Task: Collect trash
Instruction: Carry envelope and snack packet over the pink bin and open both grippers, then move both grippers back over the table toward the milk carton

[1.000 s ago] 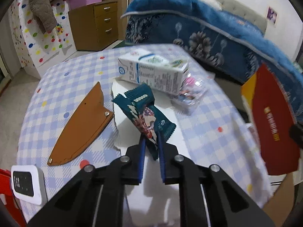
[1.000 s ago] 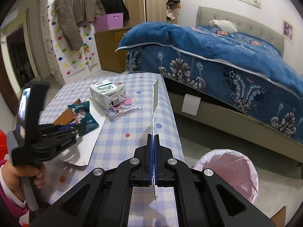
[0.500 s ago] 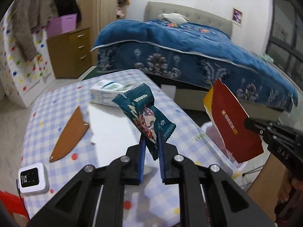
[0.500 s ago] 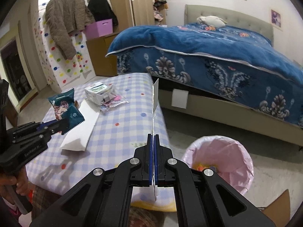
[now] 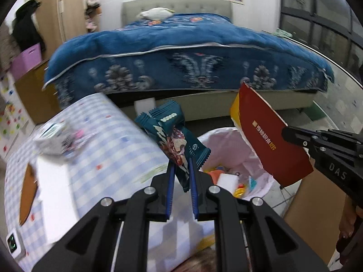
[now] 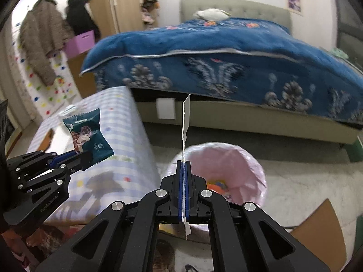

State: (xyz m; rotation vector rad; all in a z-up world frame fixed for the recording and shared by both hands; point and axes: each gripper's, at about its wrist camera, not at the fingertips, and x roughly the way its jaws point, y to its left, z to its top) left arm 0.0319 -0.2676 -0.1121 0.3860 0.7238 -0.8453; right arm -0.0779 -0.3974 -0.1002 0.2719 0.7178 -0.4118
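Note:
My left gripper (image 5: 181,170) is shut on a dark teal snack wrapper (image 5: 174,140), which stands up between its blue pads at the table's right edge. From the right wrist view the same wrapper (image 6: 87,133) hangs left of the bin. My right gripper (image 6: 184,165) is shut on a flat red and yellow card, seen edge-on (image 6: 185,122) there and broadside (image 5: 270,140) from the left wrist. The card hangs over a pink-lined trash bin (image 5: 226,145) (image 6: 245,158) that holds several scraps.
The checked table (image 5: 109,145) carries a milk carton (image 5: 48,136), a white sheet (image 5: 54,185), a brown leather sheath (image 5: 27,192) and a small white device (image 5: 13,242). A blue-quilted bed (image 6: 226,52) stands behind. Brown cardboard (image 6: 322,233) lies beside the bin.
Both grippers have swung right, away from the table top and toward the bin. The wrapper and the card stayed gripped, and the bin now fills the space below them.

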